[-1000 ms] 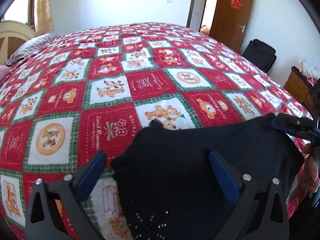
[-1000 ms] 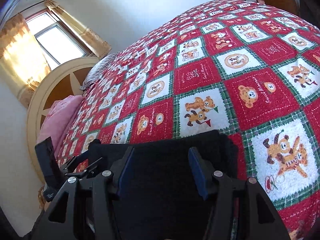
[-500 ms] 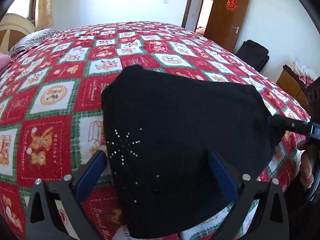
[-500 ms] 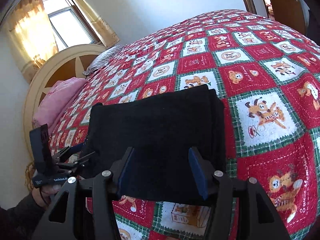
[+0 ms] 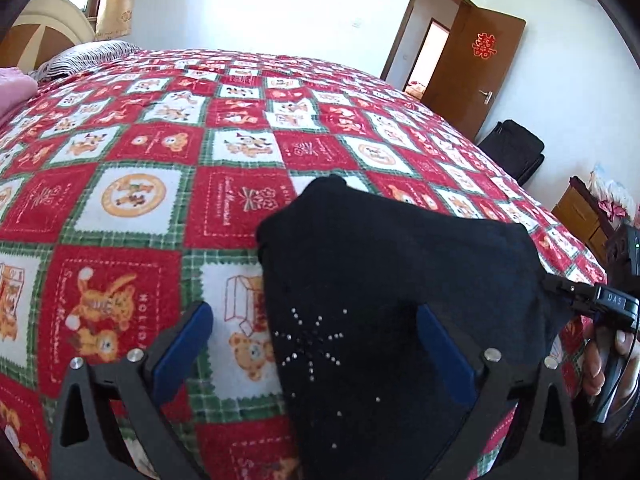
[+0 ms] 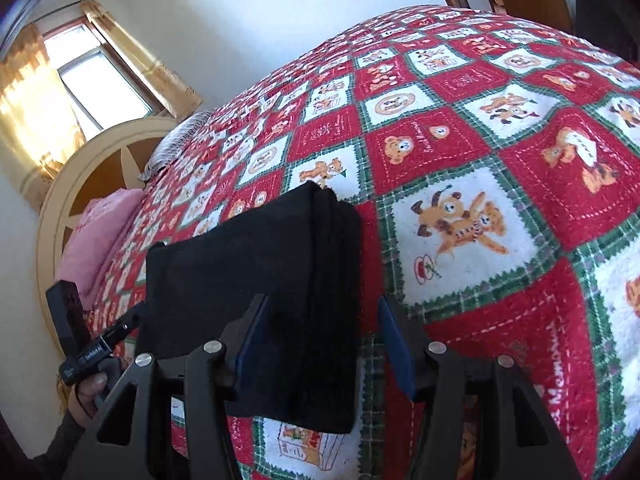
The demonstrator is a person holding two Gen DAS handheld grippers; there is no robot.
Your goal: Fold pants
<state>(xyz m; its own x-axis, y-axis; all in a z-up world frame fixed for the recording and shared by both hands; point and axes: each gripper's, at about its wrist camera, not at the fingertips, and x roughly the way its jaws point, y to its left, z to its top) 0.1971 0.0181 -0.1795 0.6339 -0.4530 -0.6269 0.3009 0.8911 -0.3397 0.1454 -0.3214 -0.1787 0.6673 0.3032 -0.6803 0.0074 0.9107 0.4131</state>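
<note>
Black pants (image 5: 384, 288) folded into a thick, compact bundle, lying flat near the bed's front edge; a starburst of tiny rhinestones glints on the top layer; from the right wrist view the pants (image 6: 256, 280) show stacked folded edges along one side.

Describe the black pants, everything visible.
The black pants lie folded into a compact stack on the red bear-print bedspread, near its edge. The fabric looks soft, matte and knit-like; a starburst of small rhinestones decorates one side. Stacked layers show along one edge in the right wrist view. Both grippers' fingers straddle the bundle with the jaws apart; whether they touch it is unclear.
</note>
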